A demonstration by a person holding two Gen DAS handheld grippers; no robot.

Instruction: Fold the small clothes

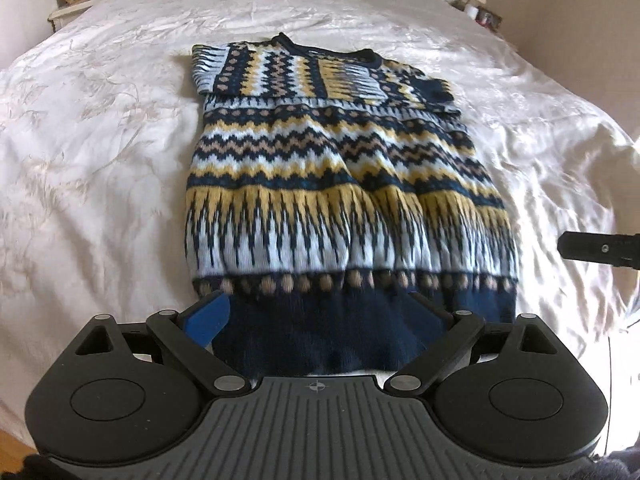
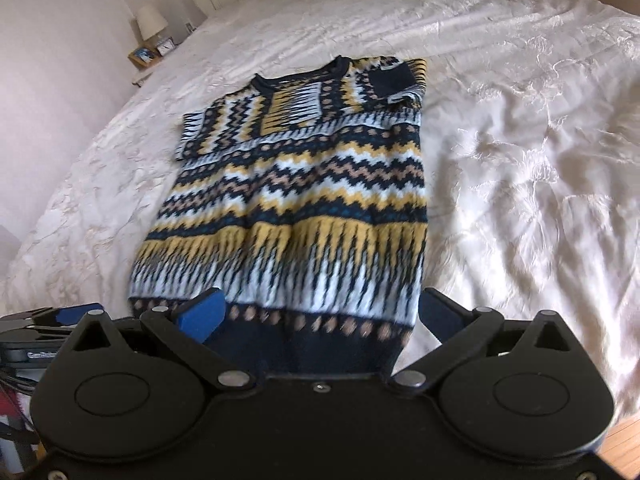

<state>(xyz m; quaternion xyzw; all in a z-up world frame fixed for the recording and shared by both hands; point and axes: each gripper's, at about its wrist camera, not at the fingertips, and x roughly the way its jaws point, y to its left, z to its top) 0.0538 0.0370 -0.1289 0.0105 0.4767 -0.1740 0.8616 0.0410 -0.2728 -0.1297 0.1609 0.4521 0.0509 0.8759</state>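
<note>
Sweater (image 1: pixel 340 184): it lies flat on the bed, spread out, with its dark blue bottom band nearest to me and its neck farthest away. It has zigzag rows of yellow, white, tan and dark blue.

Sleeves: both are folded in across the chest of the sweater. One dark blue cuff (image 2: pixel 394 79) lies on top near the neck.

Bottom band (image 1: pixel 320 332): this plain dark blue strip of the sweater sits right between my fingers in both views.

My left gripper (image 1: pixel 320 322): its jaws are spread wide apart. They hold nothing. One blue pad (image 1: pixel 208 320) is at the left corner of the sweater's band. The other finger is over the band, further along.

My right gripper (image 2: pixel 320 318): its jaws are also spread wide and hold nothing. One blue pad (image 2: pixel 202 314) is over the sweater's band. The other finger is just past the sweater's right edge, over the bed.

Bed cover (image 1: pixel 100 140): it is cream and shiny with many wrinkles, all around the sweater.

Lamp (image 2: pixel 151 22): it stands on a small table far beyond the sweater's neck, beside the bed.

Picture frame (image 2: pixel 143 55): it is on the same small table, just by the lamp.
</note>
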